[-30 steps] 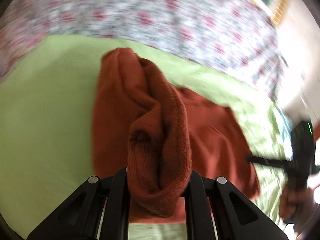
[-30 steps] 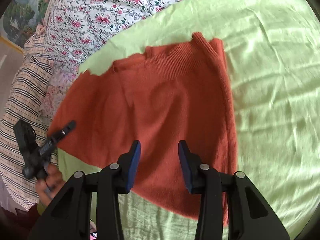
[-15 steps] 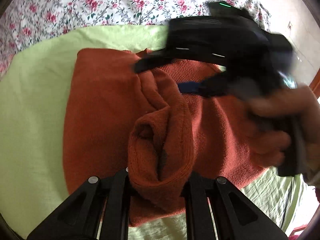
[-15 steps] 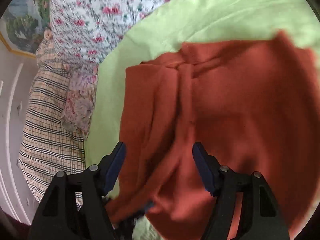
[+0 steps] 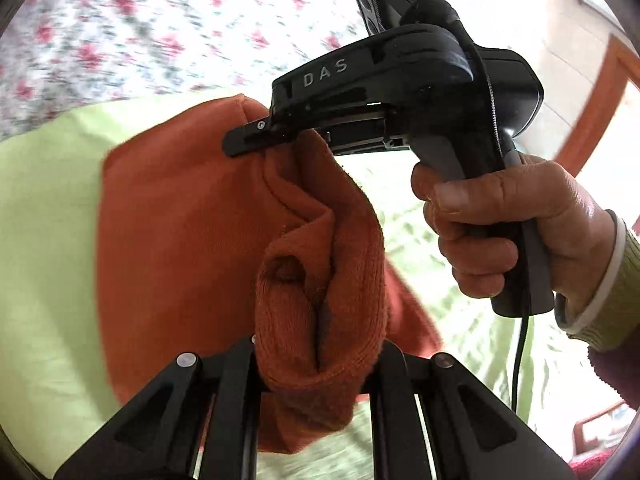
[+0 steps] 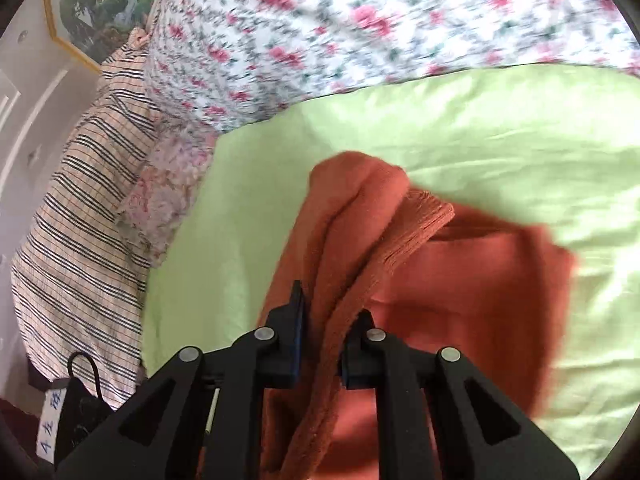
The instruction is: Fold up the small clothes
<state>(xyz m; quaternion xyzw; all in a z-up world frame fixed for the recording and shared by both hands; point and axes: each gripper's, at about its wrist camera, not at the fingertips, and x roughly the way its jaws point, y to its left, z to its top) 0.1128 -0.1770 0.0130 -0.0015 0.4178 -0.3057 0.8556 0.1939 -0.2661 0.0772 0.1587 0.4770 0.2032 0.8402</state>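
"DAS" is read on the right gripper (image 5: 244, 142), whose jaws have just been closing and are clamped on the orange knit garment (image 5: 180, 240). A bunched fold is pinched in the left gripper (image 5: 316, 364), above the green sheet (image 6: 480, 120).

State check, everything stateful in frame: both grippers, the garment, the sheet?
left gripper: shut on a bunched fold of the orange sweater.
right gripper: jaws just closed; shut on another sweater fold.
orange sweater: partly lifted, rest lying on the sheet.
green sheet: spread flat, slightly wrinkled.
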